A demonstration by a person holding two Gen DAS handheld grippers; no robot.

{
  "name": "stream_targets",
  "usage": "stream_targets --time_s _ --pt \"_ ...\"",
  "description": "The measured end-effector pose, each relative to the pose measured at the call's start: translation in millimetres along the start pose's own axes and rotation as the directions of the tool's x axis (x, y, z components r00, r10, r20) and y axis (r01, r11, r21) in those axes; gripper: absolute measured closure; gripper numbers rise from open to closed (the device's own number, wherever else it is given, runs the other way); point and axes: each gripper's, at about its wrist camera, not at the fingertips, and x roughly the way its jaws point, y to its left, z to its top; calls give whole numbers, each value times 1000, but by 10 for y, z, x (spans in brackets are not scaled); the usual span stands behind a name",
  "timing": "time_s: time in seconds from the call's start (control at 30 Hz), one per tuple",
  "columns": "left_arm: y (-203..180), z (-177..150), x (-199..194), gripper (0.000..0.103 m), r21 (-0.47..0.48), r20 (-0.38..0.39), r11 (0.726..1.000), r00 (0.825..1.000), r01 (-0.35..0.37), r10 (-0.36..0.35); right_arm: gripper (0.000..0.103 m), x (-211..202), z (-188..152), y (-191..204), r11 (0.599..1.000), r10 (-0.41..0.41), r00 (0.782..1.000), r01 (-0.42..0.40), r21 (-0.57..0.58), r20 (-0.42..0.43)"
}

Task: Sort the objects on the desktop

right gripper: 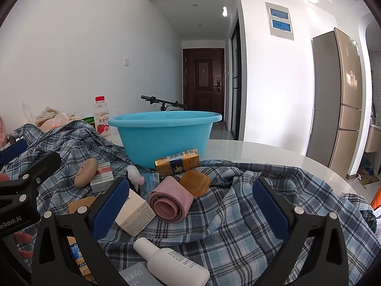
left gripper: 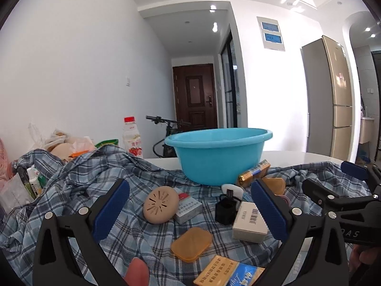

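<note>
My left gripper (left gripper: 190, 211) is open above a plaid cloth (left gripper: 78, 190) strewn with small items. Between its blue pads lie a beige round disc (left gripper: 160, 205), a white-and-red cigarette box (left gripper: 188, 208), a black cap-like object (left gripper: 226, 211), a white barcoded box (left gripper: 250, 222) and an orange case (left gripper: 191, 244). A blue basin (left gripper: 219, 155) stands behind them. My right gripper (right gripper: 190, 208) is open too, with a pink roll (right gripper: 171, 202), a second orange case (right gripper: 195, 182) and a white bottle (right gripper: 171, 262) in front of it. A gold pack (right gripper: 177, 162) leans on the basin (right gripper: 164, 133).
A red-capped drink bottle (left gripper: 132, 137), plastic bags (left gripper: 64, 143) and tubes (left gripper: 33, 181) crowd the left. The white tabletop (right gripper: 262, 152) shows past the cloth on the right, its round edge close by. Beyond it are a bicycle (right gripper: 164, 103) and a fridge (right gripper: 338, 100).
</note>
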Motion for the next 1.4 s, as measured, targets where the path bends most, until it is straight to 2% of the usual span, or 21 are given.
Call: stream_targets --time_s 0.07,0.23,0.33,0.43,0.5,0.63,0.77,0.9,1.0,1.1,1.2,1.3,1.4 --pt "5 -3 27 0 -13 -24 999 999 31 -31 0 -2 -1 0 1000 0 1000 0 0 1" --pt "79 -66 85 0 -110 -21 983 989 145 -148 0 -2 2 -2 1000 0 1000 0 0 1" --pt "89 -75 101 0 -115 -19 983 989 143 -146 0 -2 2 -4 1000 0 1000 0 0 0" --pt "160 -67 38 0 -155 28 971 983 183 -181 0 -3 3 -6 1000 0 1000 0 0 1" --pt "205 -54 -15 0 -180 64 966 982 187 -178 0 -4 3 -6 1000 0 1000 0 0 1" --pt "202 -23 -119 0 -139 117 973 979 185 -169 0 -5 3 -9 1000 0 1000 0 0 1" --pt "246 -32 -134 0 -163 137 946 956 279 -258 0 -6 3 -11 1000 0 1000 0 0 1" --pt "297 -47 -122 0 -213 126 945 966 248 -225 0 -6 2 -12 1000 0 1000 0 1 1" --pt "430 -65 -101 0 -286 130 924 966 254 -225 0 -6 1 -12 1000 0 1000 0 1 1" --pt "446 -81 -91 0 -266 120 939 974 217 -191 0 -7 1 -13 1000 1 1000 -1 1 1" --pt "412 -96 -99 0 -238 113 946 974 220 -198 0 -7 1 -14 1000 1 1000 -1 1 1" --pt "336 -83 -100 0 -208 79 964 985 164 -150 0 -9 1 -14 1000 2 1000 -2 1 0" --pt "291 -50 -53 0 -184 -31 982 999 38 -44 0 -5 1 -1 1000 7 1000 -7 0 -4"
